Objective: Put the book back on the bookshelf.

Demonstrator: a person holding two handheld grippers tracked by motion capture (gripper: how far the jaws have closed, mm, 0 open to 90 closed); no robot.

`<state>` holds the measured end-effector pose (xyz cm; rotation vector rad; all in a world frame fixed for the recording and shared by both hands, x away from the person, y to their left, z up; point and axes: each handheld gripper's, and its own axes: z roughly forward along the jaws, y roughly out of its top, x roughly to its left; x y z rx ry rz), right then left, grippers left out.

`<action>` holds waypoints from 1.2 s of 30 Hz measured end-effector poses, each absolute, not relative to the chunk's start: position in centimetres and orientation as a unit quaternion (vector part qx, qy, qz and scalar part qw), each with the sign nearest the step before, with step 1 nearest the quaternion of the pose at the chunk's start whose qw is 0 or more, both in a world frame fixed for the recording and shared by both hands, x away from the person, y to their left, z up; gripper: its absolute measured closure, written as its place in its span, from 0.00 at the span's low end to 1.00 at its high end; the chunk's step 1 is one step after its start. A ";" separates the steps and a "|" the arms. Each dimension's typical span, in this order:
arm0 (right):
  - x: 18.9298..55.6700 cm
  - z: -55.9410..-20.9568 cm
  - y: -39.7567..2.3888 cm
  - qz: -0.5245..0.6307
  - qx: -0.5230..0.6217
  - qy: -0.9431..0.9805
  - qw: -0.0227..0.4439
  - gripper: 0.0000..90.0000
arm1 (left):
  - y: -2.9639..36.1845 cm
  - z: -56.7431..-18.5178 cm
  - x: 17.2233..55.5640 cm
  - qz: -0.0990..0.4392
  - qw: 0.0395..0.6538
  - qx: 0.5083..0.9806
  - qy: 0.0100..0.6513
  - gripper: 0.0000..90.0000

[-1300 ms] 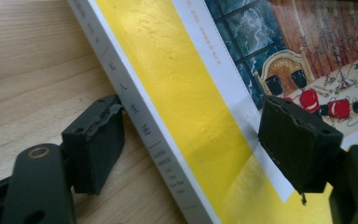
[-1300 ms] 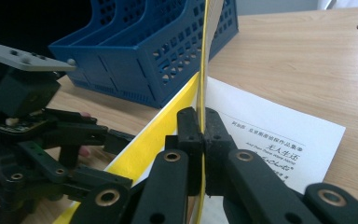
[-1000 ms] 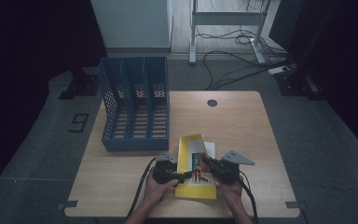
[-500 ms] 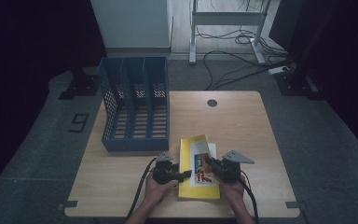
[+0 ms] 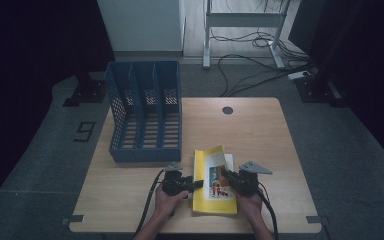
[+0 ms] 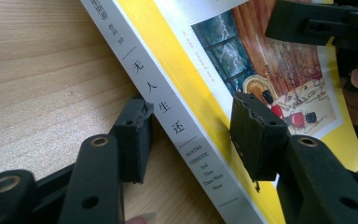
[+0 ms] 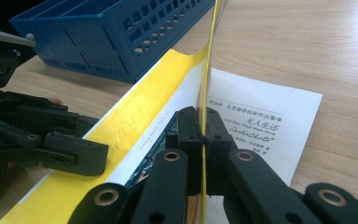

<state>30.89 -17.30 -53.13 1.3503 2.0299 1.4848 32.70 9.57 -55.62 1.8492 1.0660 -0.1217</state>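
book (image 5: pixel 214 182) flat on surface (image 5: pixel 260 130), just in front of blue file rack (image 5: pixel 145 112) | right gripper (image 7: pixel 200 135) jaws pinching lifted front cover | left gripper (image 6: pixel 191 140) jaws spread astride spine | risk: thin cover creases or tears, book drags

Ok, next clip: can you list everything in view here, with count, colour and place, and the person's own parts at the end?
Table: one, light wood, centre of the high view.
File rack: one, blue, three slots, back left of the table.
Book: one, yellow cover with a picture, white spine, near edge of the table; its cover is lifted by the right claw.
Round hole cap: one, dark, far part of the table.
Desk frame: one, white, on the floor behind, with cables beside it.
Hands: two, at the near edge.
Left claw: black, open, straddling the book's spine.
Right claw: black, shut on the cover.
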 end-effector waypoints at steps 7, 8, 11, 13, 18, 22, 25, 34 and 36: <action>30.9 -53.2 -17.4 0.512 0.465 0.708 0.145 0.96 | 9.5 -55.5 32.5 -0.042 0.484 0.760 0.432 0.57; 30.9 -53.2 -17.4 0.512 0.465 0.708 0.145 0.96 | 9.5 -55.4 32.4 -0.039 0.484 0.760 0.431 0.57; 30.9 -53.2 -17.5 0.505 0.465 0.712 0.147 0.94 | 9.4 -55.3 32.3 -0.035 0.486 0.762 0.427 0.59; 31.0 -53.3 -17.5 0.500 0.465 0.716 0.145 0.94 | 9.4 -55.2 32.2 -0.031 0.486 0.765 0.421 0.60; 30.8 -53.0 -17.4 0.500 0.458 0.722 0.142 0.94 | 9.0 -53.9 31.3 0.007 0.484 0.781 0.395 0.61; 30.6 -52.7 -17.6 0.511 0.452 0.719 0.137 0.97 | 9.1 -53.8 31.3 0.001 0.489 0.778 0.394 0.62; 30.5 -52.5 -17.7 0.520 0.444 0.717 0.137 0.97 | 9.4 -53.8 31.4 -0.010 0.499 0.771 0.395 0.63; 29.9 -51.1 -18.1 0.566 0.409 0.704 0.130 0.98 | 9.8 -54.0 31.7 -0.023 0.505 0.765 0.398 0.60; 29.8 -50.9 -18.1 0.567 0.405 0.705 0.133 0.98 | 9.8 -54.0 31.7 -0.024 0.508 0.765 0.395 0.59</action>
